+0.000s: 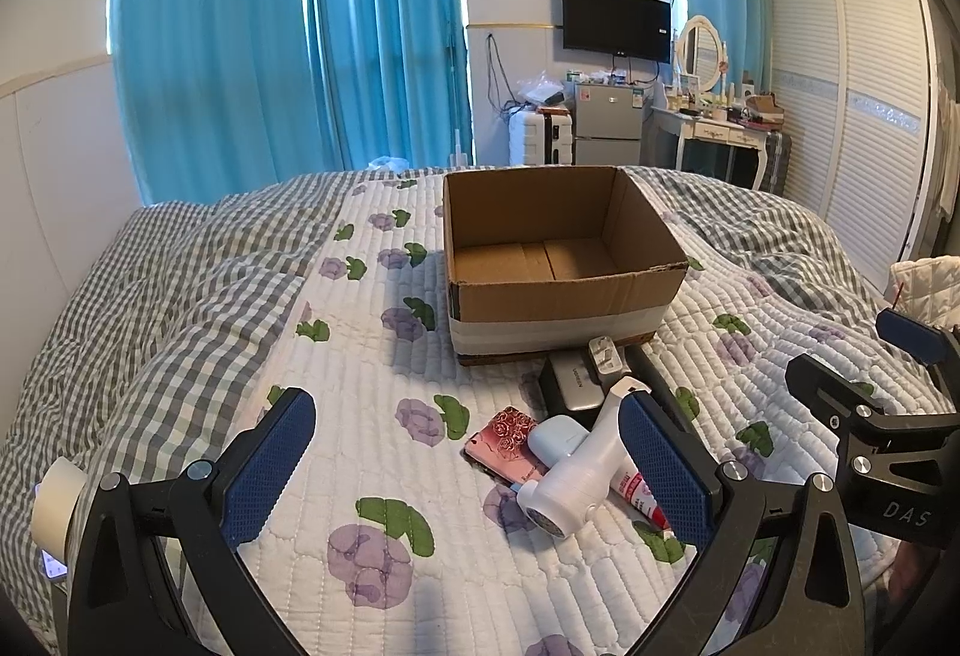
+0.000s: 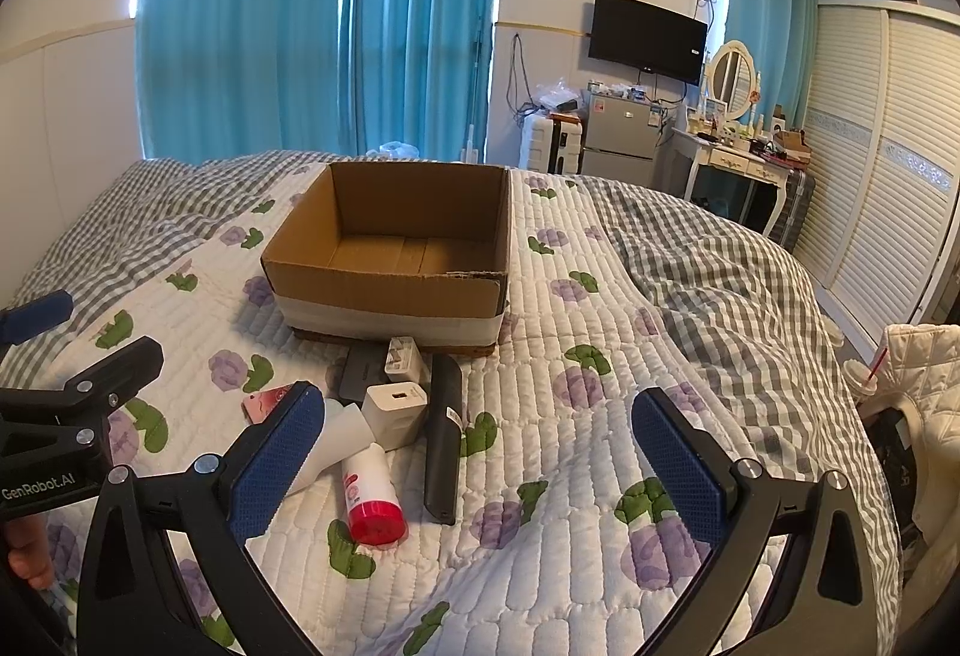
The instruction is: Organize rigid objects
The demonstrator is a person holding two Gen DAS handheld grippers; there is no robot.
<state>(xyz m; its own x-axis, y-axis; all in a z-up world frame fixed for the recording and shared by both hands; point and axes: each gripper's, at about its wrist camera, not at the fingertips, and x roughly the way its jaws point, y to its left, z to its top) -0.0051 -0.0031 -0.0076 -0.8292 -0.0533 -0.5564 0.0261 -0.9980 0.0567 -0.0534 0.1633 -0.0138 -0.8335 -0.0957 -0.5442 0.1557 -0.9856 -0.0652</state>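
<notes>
An open, empty cardboard box (image 1: 558, 260) (image 2: 396, 260) stands on the quilted bed. Before it lies a pile: a white handheld device (image 1: 582, 470), a white earbud case (image 1: 555, 437), a pink phone (image 1: 501, 446), a red-capped tube (image 2: 369, 494), a grey case (image 1: 570, 383), white chargers (image 2: 396, 407) and a long black bar (image 2: 443, 440). My left gripper (image 1: 468, 470) is open and empty, low over the quilt just left of the pile. My right gripper (image 2: 480, 464) is open and empty, to the right of the pile.
A roll of tape (image 1: 54, 500) lies at the left bed edge. A checked duvet (image 2: 720, 284) covers the bed's sides. A white jacket and a cup (image 2: 912, 374) sit off the bed's right. A fridge, dresser and wardrobe stand behind.
</notes>
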